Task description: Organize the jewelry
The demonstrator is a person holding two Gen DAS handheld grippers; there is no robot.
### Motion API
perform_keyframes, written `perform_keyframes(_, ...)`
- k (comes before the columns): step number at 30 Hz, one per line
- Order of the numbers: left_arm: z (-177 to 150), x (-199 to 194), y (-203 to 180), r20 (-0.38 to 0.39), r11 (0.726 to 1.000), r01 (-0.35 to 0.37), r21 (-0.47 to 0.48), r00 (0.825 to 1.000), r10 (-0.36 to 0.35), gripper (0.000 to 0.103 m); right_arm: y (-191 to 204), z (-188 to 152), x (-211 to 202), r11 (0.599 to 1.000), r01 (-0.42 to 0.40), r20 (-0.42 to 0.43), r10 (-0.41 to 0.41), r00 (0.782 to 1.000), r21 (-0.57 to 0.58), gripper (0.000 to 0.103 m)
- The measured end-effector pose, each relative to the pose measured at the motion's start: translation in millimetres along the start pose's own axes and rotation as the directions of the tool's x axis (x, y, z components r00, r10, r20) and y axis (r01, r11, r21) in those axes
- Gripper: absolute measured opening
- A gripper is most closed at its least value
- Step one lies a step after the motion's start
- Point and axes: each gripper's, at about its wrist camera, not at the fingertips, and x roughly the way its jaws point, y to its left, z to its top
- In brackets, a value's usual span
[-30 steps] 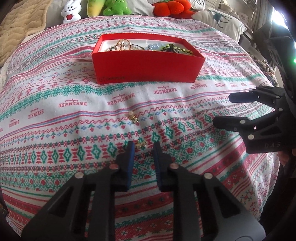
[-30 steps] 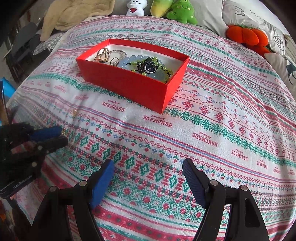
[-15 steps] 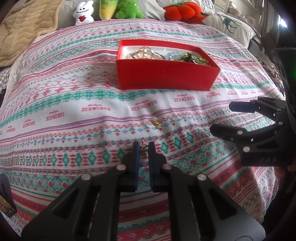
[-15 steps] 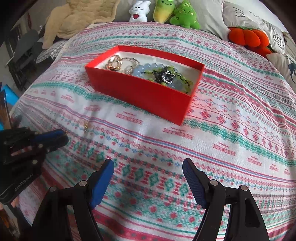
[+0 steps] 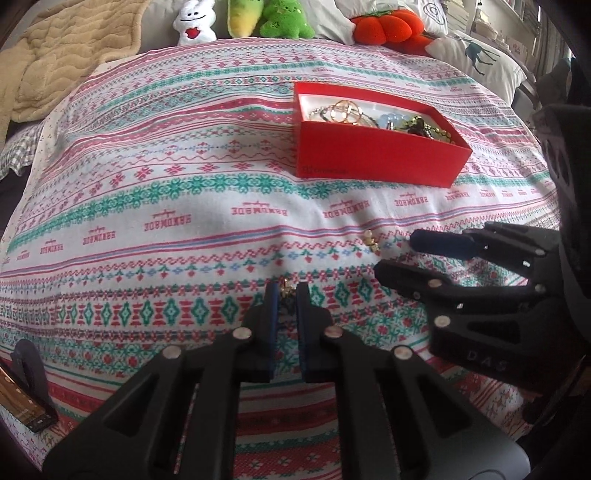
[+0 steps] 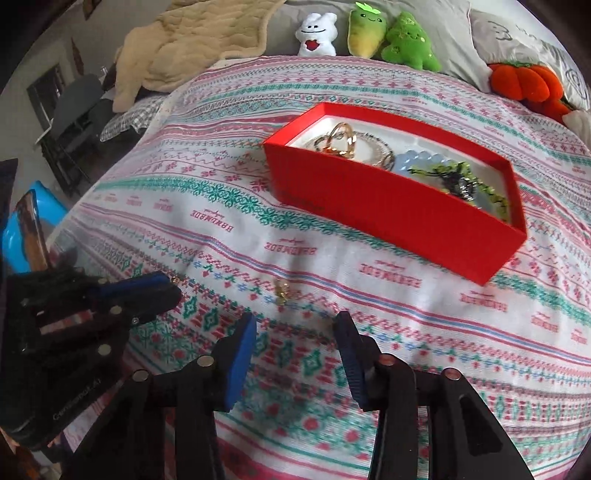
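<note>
A red box (image 5: 373, 147) (image 6: 399, 199) with gold rings, a blue bead bracelet and green jewelry inside stands on the patterned bedspread. My left gripper (image 5: 285, 291) (image 6: 173, 286) is shut on a small gold earring (image 5: 285, 287) just above the cloth. A second gold earring (image 5: 370, 240) (image 6: 281, 290) lies loose on the cloth nearer the box. My right gripper (image 6: 297, 332) (image 5: 395, 251) is open and empty, with the loose earring just beyond its fingertips.
Plush toys (image 5: 240, 18) (image 6: 369, 33) and an orange pumpkin cushion (image 5: 384, 26) line the far edge of the bed. A beige blanket (image 5: 55, 51) lies at the far left. A blue stool (image 6: 22, 236) and a phone stand left of the bed.
My left gripper closed on the near earring and stayed low. My right gripper moved left and forward, up to the second earring. Both views swung so the box sits further right.
</note>
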Motion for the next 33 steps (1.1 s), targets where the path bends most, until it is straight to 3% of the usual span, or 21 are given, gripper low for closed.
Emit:
perform_keyframes(15,-5,0,13,0.004,0.999,0.028,-0.033,1.0,-0.028,0.01,20,16,24,0.998,0.043,0.037,-0.042,0.998,-0.045,0.01)
perform_keyframes(23,-5,0,14,0.0,0.999,0.032,-0.044,0.999,-0.032,0.01,9,14,19,0.999,0.03,0.033,-0.029,0.999,-0.028,0.006)
perform_keyframes(33,5,2,11,0.002,0.997,0.051,-0.052,0.999,-0.051,0.01,-39,9,-9,0.996,-0.023,0.031,0.02,0.999,0.087,0.006)
